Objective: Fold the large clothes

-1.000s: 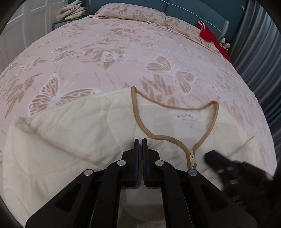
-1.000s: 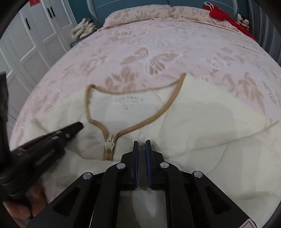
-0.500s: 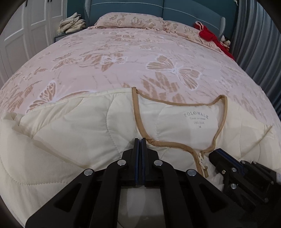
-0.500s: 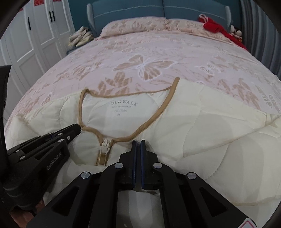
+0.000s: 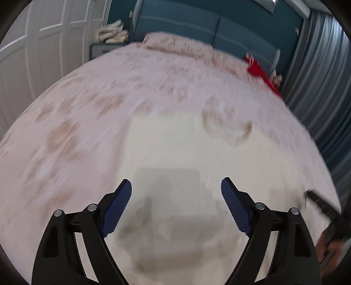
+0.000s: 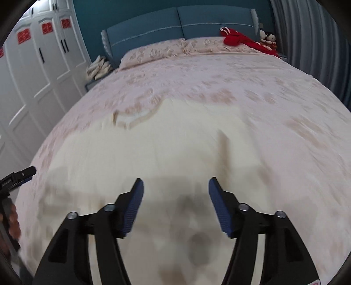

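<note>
Two wrist views over a bed (image 6: 285, 92) at an early stage of folding. The cream quilted jacket (image 6: 175, 142) lies spread across the near part of the pink butterfly-print bedspread (image 5: 87, 114), front side up, its tan-trimmed neckline (image 6: 133, 118) pointing toward the pillows (image 6: 175, 47) and headboard (image 6: 179, 19). The left gripper (image 5: 175, 190) hangs above the lower body of the jacket with its jaws spread wide and nothing between the blue pads (image 5: 118, 208); the right gripper (image 6: 175, 188) is likewise wide apart and empty over the same garment. Each tool appears at the edge of the other's view, so the two are side by side near the hem end. Both pictures are motion-blurred, so seams, zip and sleeve positions cannot be read with confidence. A raised crease (image 6: 223, 140) on the jacket's right portion may mark a sleeve or side panel lying inward, but this cannot be confirmed. Judged from the layout, the garment is laid out and roughly flattened; no completed fold is evident, and the side folds and the final fold from hem to collar appear to remain. No container takes part in the scene: a red garment (image 6: 239, 39) lies by the pillows, and a pile of pale folded cloth (image 6: 98, 66) rests on a bedside stand (image 5: 105, 49) beside white wardrobe doors (image 6: 33, 65).
</note>
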`<state>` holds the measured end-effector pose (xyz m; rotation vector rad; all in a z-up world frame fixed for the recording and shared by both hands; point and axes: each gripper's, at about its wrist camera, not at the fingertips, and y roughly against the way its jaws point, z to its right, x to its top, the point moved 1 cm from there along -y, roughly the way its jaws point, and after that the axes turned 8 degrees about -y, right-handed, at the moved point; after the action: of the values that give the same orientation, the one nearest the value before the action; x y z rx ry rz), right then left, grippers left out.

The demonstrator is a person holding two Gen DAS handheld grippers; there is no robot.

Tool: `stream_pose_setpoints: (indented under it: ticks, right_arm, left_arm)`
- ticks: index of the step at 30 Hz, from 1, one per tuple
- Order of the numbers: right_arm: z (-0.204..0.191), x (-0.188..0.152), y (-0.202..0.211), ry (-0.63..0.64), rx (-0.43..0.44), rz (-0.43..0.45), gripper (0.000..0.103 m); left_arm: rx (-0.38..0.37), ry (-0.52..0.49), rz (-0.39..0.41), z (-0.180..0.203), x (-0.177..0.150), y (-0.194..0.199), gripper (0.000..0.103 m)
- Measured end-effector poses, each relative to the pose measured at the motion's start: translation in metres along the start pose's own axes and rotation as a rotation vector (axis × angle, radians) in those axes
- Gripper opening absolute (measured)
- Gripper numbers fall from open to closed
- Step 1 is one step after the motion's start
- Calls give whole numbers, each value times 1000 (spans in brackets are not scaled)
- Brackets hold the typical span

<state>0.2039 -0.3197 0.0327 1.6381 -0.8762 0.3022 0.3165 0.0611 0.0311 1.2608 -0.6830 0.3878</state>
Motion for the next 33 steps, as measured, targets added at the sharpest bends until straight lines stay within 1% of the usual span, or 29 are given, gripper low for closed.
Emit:
stream_pose_setpoints:
  ticks: [1, 3, 4, 6, 8, 10, 11, 12, 14, 17, 19, 20, 21, 22, 23, 24, 25, 26, 29, 30, 31, 33]
  right_arm:
    - [11, -13, 14, -11, -10, -10, 67]
    - [46, -45, 48, -68, -38, -42, 69]
    - [68, -63, 67, -118, -55, -65, 70]
    - [97, -87, 88, -203, -58, -86, 71]
    - [126, -110, 101, -305, -51, -109, 71]
    - [141, -127, 103, -373, -47, -135, 72]
    - [145, -133, 101, -402, -30, -146, 72]
    - [146, -138, 97, -420, -18, -153, 72]
    - [144, -144, 86, -446, 2, -180, 72]
    - [135, -151, 72, -458, 22, -204, 73]
    - [127, -153, 69, -439, -1, -186, 73]
    - [124, -152, 69, -429, 1, -184, 73]
    - [119, -151, 69, -420, 22, -184, 66]
    - [117, -152, 72, -415, 30, -180, 56]
    - [113, -151, 73, -406, 32, -177, 48]
    - [111, -150, 73, -398, 43, -182, 19]
    - [109, -149, 73, -396, 50, -185, 9]
    - [107, -147, 76, -395, 50, -179, 8]
    - [101, -140, 95, -358, 59, -135, 5]
    - [98, -138, 104, -339, 62, -123, 4]
    - [94, -135, 115, -310, 70, -113, 4]
    - [88, -130, 134, -238, 79, -111, 4]
  left_arm:
    - [7, 5, -27, -6, -17, 11, 83]
    - [38, 42, -100, -26, -69, 41, 83]
    - [41, 73, -122, -34, -91, 52, 83]
    - [32, 145, -155, -49, -127, 70, 83]
    - [22, 214, -179, -60, -158, 83, 83]
    - [4, 268, -205, -65, -178, 85, 83]
    - [-17, 304, -215, -66, -186, 85, 83]
    - [-31, 332, -200, -65, -190, 88, 83]
    - [-75, 331, -168, -57, -190, 91, 86]
    - [-77, 321, -184, -46, -190, 82, 86]
    - [-60, 313, -180, -38, -189, 79, 80]
    - [-79, 307, -181, -33, -187, 79, 66]
    - [-88, 307, -190, -31, -187, 79, 57]
    - [-91, 309, -197, -28, -186, 79, 52]
    - [-98, 303, -198, -26, -185, 82, 38]
    - [-85, 286, -201, -23, -184, 84, 23]
    - [-75, 269, -196, -21, -182, 87, 21]
    - [-83, 266, -184, -21, -182, 92, 17]
    - [-95, 253, -143, -19, -178, 109, 11]
    - [-99, 249, -129, -18, -177, 117, 7]
    - [-98, 244, -114, -18, -176, 127, 7]
    - [-127, 237, -94, -16, -175, 147, 7]
